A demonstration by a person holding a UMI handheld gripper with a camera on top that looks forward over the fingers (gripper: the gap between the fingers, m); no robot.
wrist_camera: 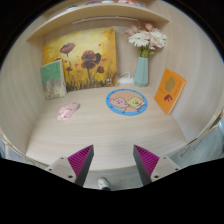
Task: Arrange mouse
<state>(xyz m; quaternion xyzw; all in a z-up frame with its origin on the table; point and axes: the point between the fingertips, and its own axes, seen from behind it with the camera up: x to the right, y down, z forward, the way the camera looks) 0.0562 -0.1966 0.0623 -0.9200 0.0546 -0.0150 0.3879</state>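
Observation:
My gripper (112, 162) is open and holds nothing, its two magenta pads wide apart over the near part of a pale wooden desk (110, 135). A small grey-white rounded thing (103, 183) shows low between the fingers at the desk's near edge; I cannot tell what it is. A small pale pink object (67, 112), perhaps the mouse, lies on the desk far ahead and left of the fingers. A round light blue mat with a pink flower pattern (124, 101) lies flat far ahead, right of the pink object.
A flower painting (80, 58) leans on the back wall, with a small card (54, 80) in front of it. A blue vase of white flowers (143, 68) and an orange card (169, 87) stand at the right. Side walls enclose the desk.

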